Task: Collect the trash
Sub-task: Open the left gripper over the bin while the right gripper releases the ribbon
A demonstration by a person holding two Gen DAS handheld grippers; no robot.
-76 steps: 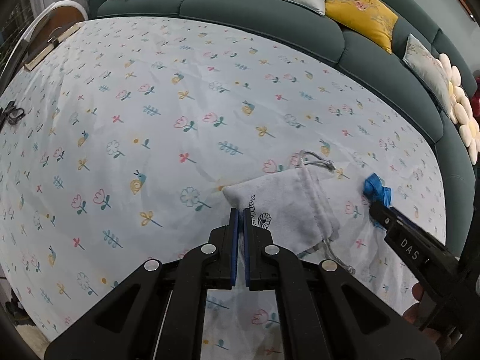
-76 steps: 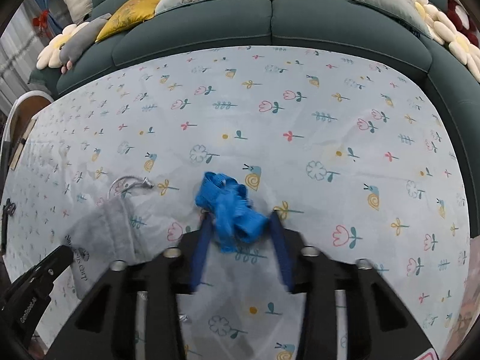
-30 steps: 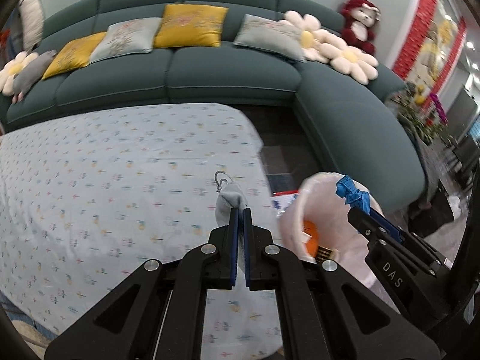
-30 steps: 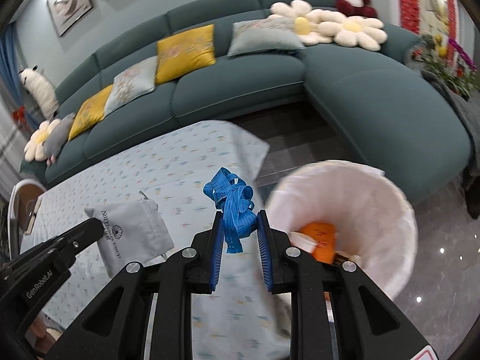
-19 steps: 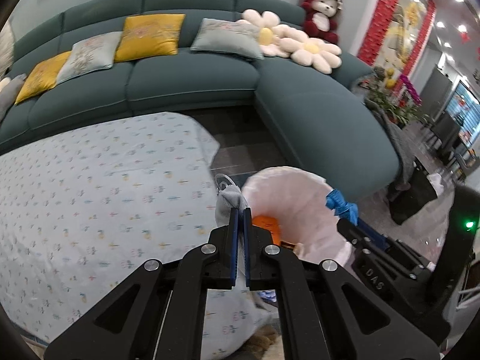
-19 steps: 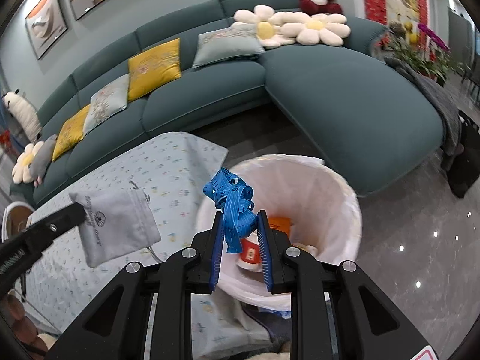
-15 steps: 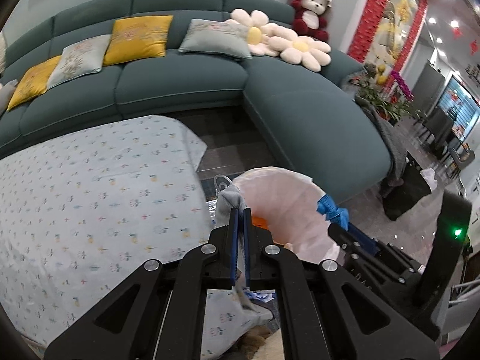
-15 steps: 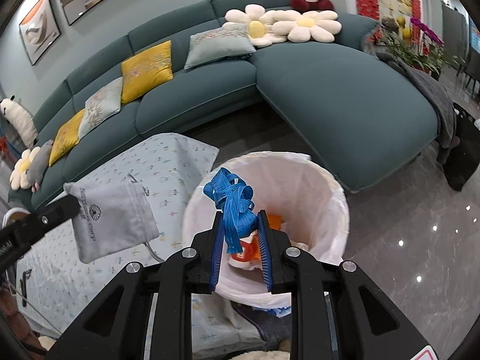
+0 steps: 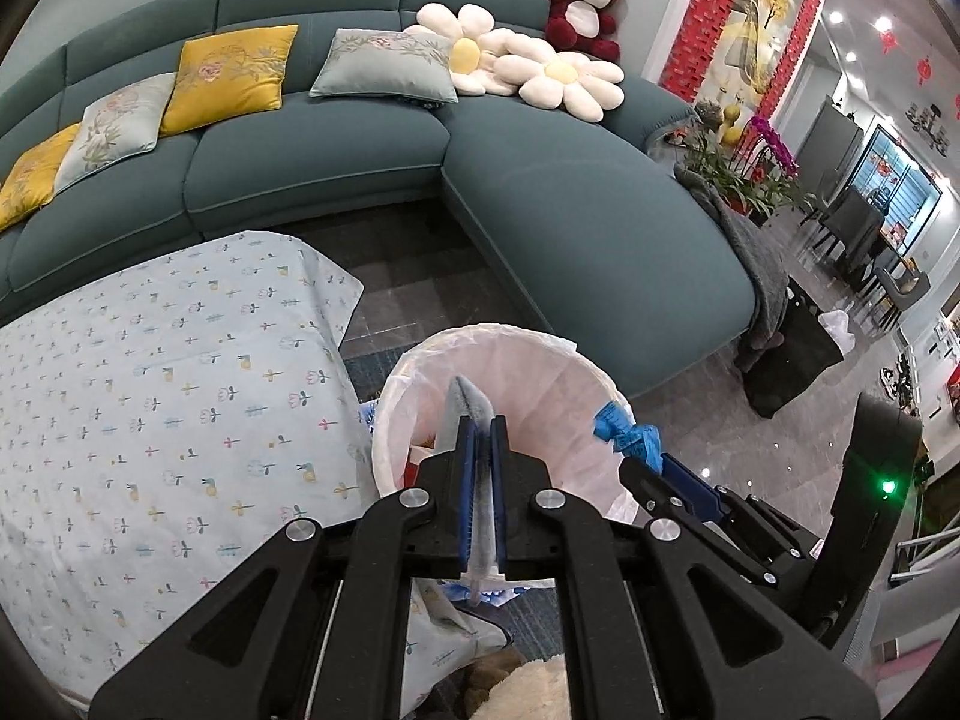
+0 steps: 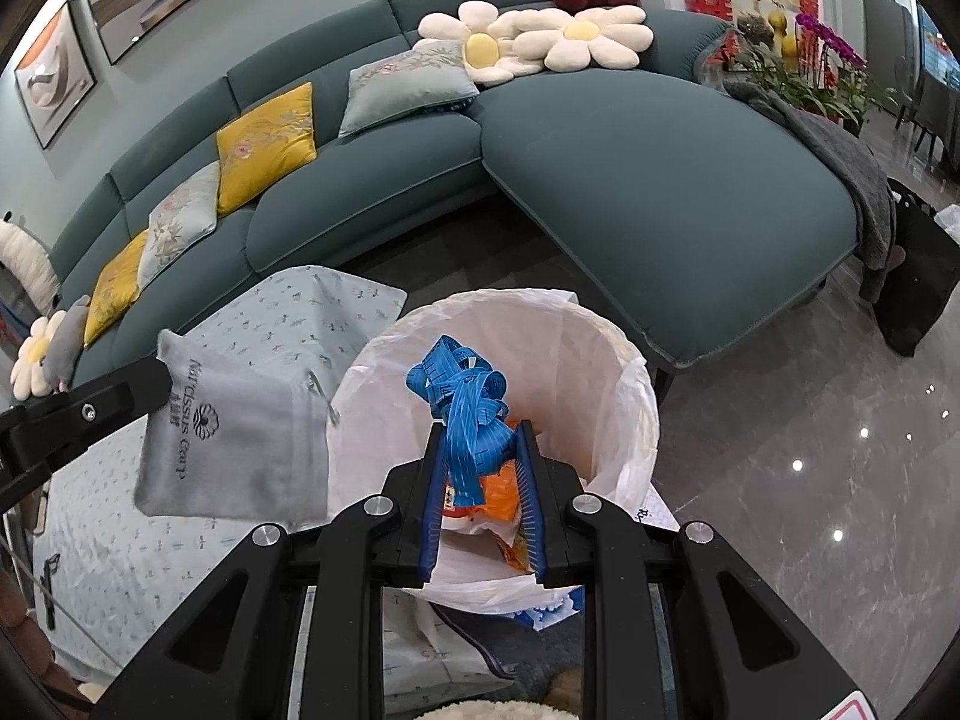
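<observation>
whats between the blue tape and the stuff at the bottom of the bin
Nothing but air. In the right wrist view the blue tape, clamped in the right gripper, hangs above the open bin, with orange trash right below it.

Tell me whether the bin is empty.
Not empty: the lined bin already holds orange packaging at the bottom.

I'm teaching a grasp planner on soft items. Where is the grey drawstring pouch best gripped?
Pinch the grey fabric drawstring pouch at its top corner, approaching edge-on, as the left claw does: the cloth is flat and thin there, so it hangs freely below.
</observation>
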